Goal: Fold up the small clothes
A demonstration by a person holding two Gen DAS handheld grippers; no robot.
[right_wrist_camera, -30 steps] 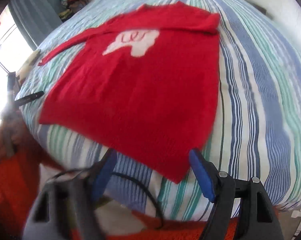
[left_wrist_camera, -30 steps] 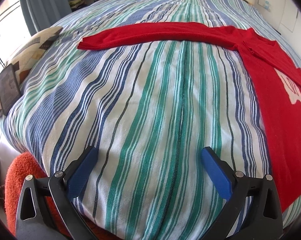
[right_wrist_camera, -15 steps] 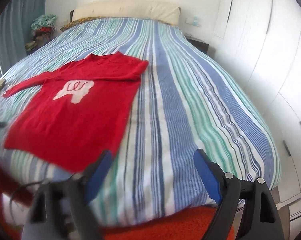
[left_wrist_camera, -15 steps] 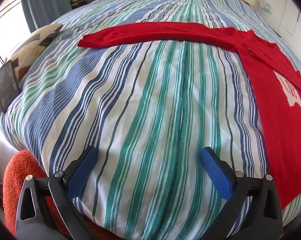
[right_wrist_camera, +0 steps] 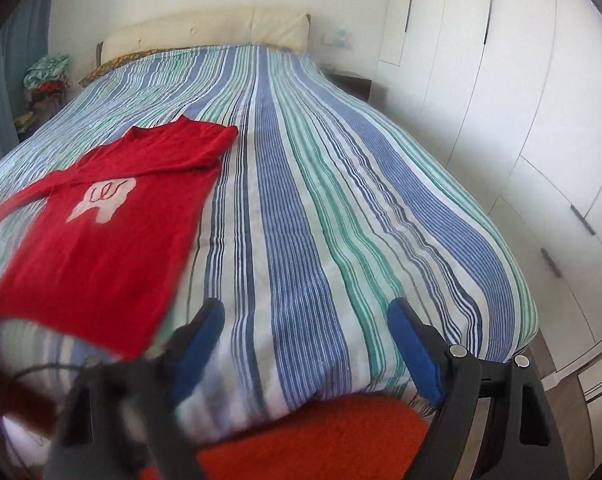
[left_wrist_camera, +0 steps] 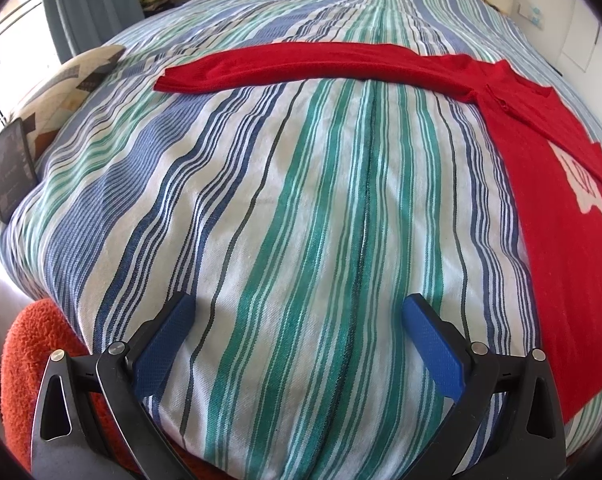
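Red sweater (right_wrist_camera: 101, 240) lies flat on the striped bed (right_wrist_camera: 321, 220), one sleeve folded in; right gripper (right_wrist_camera: 305, 332) has swung away rightward, left gripper (left_wrist_camera: 297, 328) hovers, both spread empty, so the far-left sleeve (left_wrist_camera: 301, 64) likely folds next.

1. A bed (right_wrist_camera: 341, 216) covered by a blue, green and white striped bedspread (left_wrist_camera: 301, 208) carries everything.
2. A red sweater (right_wrist_camera: 101, 240) lies flat on it, one sleeve (left_wrist_camera: 301, 66) stretched sideways.
3. A patterned cushion (left_wrist_camera: 61, 88) rests at its edge.
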